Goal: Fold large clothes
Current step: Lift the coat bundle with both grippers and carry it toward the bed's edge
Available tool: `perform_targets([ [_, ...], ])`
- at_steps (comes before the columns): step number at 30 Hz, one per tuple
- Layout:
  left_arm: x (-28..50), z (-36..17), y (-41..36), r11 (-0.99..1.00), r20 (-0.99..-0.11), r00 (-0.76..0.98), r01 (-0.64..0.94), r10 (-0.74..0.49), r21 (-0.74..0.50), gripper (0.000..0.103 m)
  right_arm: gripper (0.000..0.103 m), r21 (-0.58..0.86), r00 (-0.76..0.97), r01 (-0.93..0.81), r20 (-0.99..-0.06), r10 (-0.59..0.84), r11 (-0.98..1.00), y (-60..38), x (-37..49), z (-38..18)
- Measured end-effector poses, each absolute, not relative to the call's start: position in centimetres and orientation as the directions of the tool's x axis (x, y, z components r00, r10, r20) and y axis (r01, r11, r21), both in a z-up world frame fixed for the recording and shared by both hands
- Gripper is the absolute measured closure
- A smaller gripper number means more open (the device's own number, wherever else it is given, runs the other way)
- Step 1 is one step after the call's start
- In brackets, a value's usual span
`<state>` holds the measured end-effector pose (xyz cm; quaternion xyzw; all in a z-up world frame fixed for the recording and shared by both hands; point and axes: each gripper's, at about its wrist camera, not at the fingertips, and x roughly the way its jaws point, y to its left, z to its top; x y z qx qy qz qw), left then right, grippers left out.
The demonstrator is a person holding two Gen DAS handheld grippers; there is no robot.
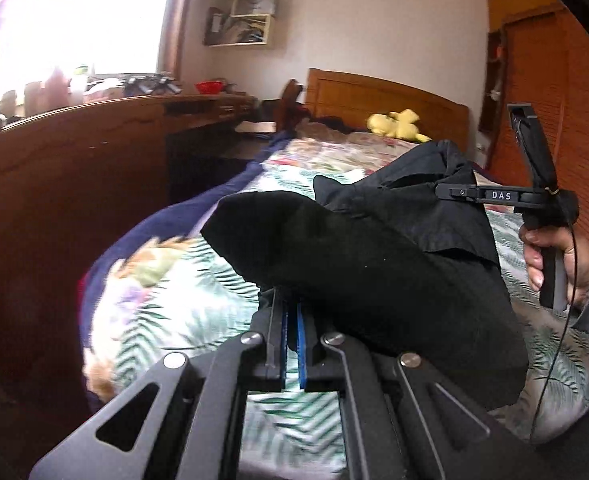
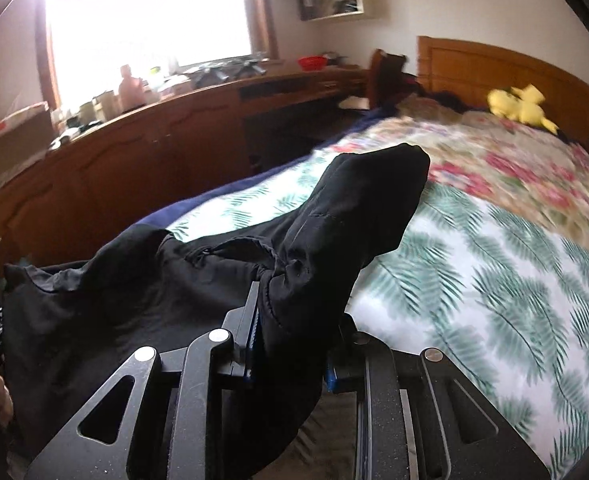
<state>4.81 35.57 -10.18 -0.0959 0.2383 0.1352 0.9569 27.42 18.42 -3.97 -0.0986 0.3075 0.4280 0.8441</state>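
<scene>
A black garment (image 1: 374,264) hangs stretched between two handheld grippers above a bed (image 2: 474,248). It is thin, matte cloth, bunched and creased, with stitched seams and a gathered, drawstring-like edge showing in the right wrist view. One end rises in a rumpled peak past the right gripper (image 2: 294,344), whose jaws stand narrowly apart, clamped on a thick fold of the cloth. The left gripper (image 1: 292,324) has its blue-padded jaws nearly closed on an edge of the same garment, which drapes over and beyond them. In the left wrist view the right gripper appears at the far side, held by a hand (image 1: 554,264) in a grey sleeve.

Below the garment, the bed wears a white cover printed with green fern leaves, then a floral blanket (image 2: 514,168) in reds and creams nearer the wooden headboard (image 2: 494,64). A yellow plush toy (image 2: 522,108) lies by the headboard. A dark blue sheet edges the bed's far side. Beyond it runs a long wooden desk (image 2: 154,132), cluttered with bottles, boxes and a red bowl (image 2: 312,63), beneath a very bright window (image 2: 146,12). Wall shelves (image 1: 250,12) hang in the corner. A wooden louvred door (image 1: 566,112) stands right of the bed.
</scene>
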Motion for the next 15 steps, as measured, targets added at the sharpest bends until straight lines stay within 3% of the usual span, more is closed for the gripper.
perform_targets([
  [15, 2.4, -10.5, 44.6, 0.874, -0.466, 0.788, -0.482, 0.403, -0.061, 0.102, 0.081, 0.024, 0.367, -0.876, -0.616, 0.697, 0.482, 34.1, 25.7, -3.5],
])
